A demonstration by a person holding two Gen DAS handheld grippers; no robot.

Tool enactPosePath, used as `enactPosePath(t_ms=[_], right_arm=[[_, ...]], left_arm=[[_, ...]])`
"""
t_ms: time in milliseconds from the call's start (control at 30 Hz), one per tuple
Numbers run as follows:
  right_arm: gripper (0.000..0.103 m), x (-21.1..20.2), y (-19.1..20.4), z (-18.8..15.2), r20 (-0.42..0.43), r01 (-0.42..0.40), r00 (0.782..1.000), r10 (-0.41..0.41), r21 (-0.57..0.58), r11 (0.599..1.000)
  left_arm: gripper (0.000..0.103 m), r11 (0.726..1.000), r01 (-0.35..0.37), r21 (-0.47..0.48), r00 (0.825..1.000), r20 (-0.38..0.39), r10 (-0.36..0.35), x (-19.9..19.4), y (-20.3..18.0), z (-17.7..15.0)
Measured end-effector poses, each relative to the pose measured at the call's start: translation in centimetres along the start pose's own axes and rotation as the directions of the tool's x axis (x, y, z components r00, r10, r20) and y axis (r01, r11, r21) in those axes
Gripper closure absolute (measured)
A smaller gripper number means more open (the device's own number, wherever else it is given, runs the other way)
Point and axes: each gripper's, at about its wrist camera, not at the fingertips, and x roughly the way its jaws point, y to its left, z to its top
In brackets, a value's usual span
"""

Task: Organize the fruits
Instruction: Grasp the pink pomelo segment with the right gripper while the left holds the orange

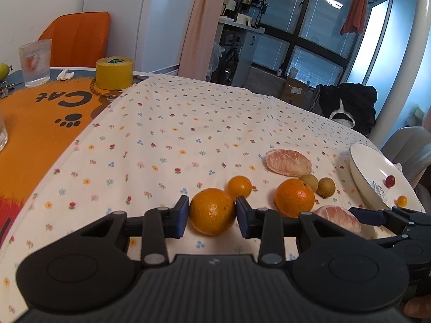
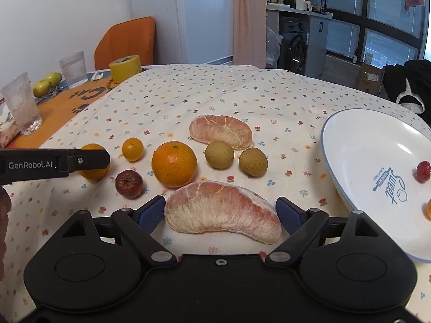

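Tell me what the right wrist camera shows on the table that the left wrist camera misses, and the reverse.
Right wrist only: a dark red fruit beside the middle orange, plus a second glass. Left wrist only: the left gripper closed against an orange, keys at the far edge. Both: the plate, pomelo segments, two brown-green fruits, yellow tape roll.

Desk [image 2: 215, 91] covered by a white floral cloth; an orange cat-print mat [image 2: 54, 107] lies at left of frame. On the cloth, centre frame: two peeled pomelo segments [image 2: 221, 210], two oranges [image 2: 173, 164], a small orange fruit [image 2: 132, 149], two longans [image 2: 219, 154], a dark red fruit [image 2: 128, 183]. White plate [image 2: 358, 145] at right. Two glasses [image 2: 73, 68] and a yellow tape roll [image 2: 125, 68] at upper left.
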Motion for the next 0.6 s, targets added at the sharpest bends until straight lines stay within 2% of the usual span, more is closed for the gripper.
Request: enactPosePath(t_ms=[267,300,333,433,500,567,600], right_arm=[[0.019,-2.0,-0.4,-0.1,0.04,-0.013,0.999,0.013,0.0,1.0],[0.027,-2.2,-0.4,-0.1,0.044,-0.019,0.999,0.019,-0.003,1.0],[0.046,-2.4,-0.5,-0.1,0.043,-0.05,0.998,0.05,-0.004,0.999],[0.054,-3.1,-0.3,0.2,0.052,-0.053,0.997,0.053,-0.012,0.999],[0.052,-3.4,-0.4,0.1,0.042,-0.053,0.998,0.054,-0.012,0.999],[0.035,-3.4,-0.5,-0.2,0.037,-0.044,0.998,0.044,-0.005,0.999],[0.031,-3.3,-0.5,-0.4,0.03,-0.039,0.999,0.039,-0.007,0.999]], left_arm=[[0.067,1.0,0.01,0.007,1.0,0.021,-0.01,-1.6,-0.9,-0.1],[0.067,1.0,0.011,0.01,1.0,0.025,-0.012,-1.8,-1.1,-0.1],[0.067,1.0,0.013,0.012,1.0,0.028,-0.013,-2.0,-1.3,-0.1],[0.067,1.0,0.017,0.021,0.999,0.036,-0.018,-2.5,-2.0,0.0],[0.067,1.0,0.017,0.026,0.999,0.04,-0.018,-2.8,-2.3,-0.1],[0.067,1.0,0.016,0.026,0.999,0.041,-0.017,-3.1,-2.4,-0.2],[0.067,1.0,0.014,0.026,0.999,0.04,-0.015,-3.2,-2.4,-0.3]])
